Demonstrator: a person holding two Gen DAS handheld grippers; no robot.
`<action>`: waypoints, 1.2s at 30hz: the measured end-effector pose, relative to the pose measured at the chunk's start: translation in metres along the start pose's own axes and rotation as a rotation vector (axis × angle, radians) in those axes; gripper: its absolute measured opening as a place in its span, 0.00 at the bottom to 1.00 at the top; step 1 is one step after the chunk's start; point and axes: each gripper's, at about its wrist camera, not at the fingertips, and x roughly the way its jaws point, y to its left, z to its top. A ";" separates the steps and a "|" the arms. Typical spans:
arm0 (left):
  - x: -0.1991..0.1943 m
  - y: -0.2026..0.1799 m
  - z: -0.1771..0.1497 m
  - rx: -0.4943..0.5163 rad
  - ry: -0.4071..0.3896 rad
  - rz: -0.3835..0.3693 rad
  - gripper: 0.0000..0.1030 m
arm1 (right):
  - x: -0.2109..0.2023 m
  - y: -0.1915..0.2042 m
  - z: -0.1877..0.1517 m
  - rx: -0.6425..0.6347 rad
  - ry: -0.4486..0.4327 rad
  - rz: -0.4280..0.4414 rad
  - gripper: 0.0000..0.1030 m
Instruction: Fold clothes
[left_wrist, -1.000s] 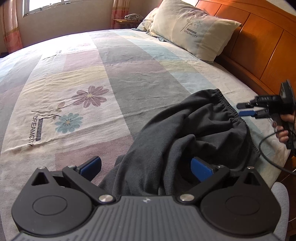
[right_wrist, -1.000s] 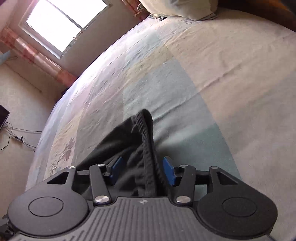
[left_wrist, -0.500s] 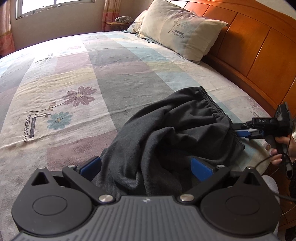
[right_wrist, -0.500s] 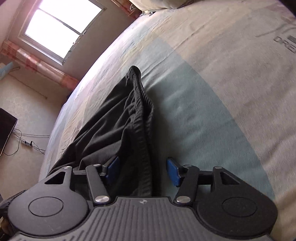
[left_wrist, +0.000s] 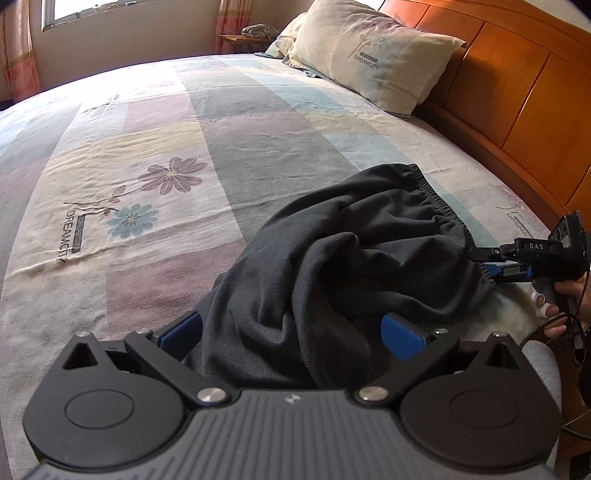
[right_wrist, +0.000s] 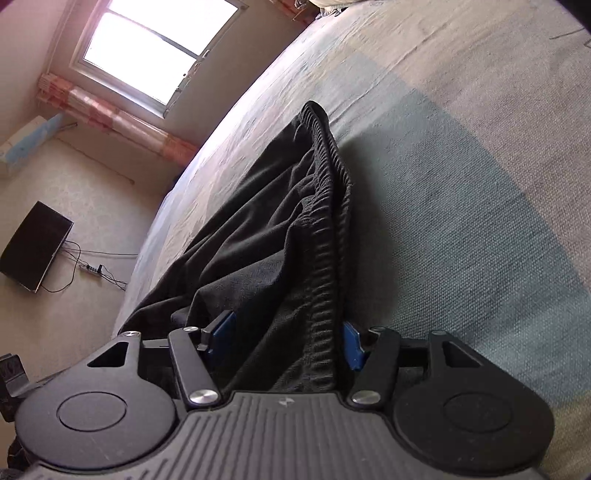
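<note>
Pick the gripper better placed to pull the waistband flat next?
Right. The right gripper already straddles the ribbed elastic waistband of the dark grey knit garment at its corner; the left gripper spans bunched mid-fabric, jaws wide.

The dark garment (left_wrist: 332, 266) is a soft knitted cloth, matt and slightly fuzzy, with a ribbed elastic waistband (right_wrist: 325, 258) that is gathered in small pleats. The bed cover (left_wrist: 147, 155) is woven cloth, matt and a little rough, with fine wrinkles. The pillow (left_wrist: 373, 59) has a similar matt cloth cover. The headboard (left_wrist: 517, 92) is wood with a smooth, glossy varnish. The left gripper (left_wrist: 291, 332) has a matt black plastic body with ribbed grey surface, shiny metal screws, and smooth blue pads on its fingers (left_wrist: 400, 334).
</note>
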 end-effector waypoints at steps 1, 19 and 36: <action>0.000 -0.001 0.000 0.000 -0.001 -0.001 0.99 | 0.004 0.000 0.003 0.011 -0.002 0.004 0.57; -0.005 -0.002 -0.003 0.035 0.004 -0.014 0.99 | -0.014 0.043 -0.007 -0.094 0.106 -0.326 0.20; 0.037 0.030 -0.059 -0.068 0.155 -0.108 0.99 | 0.028 0.143 -0.079 -0.334 0.100 -0.371 0.53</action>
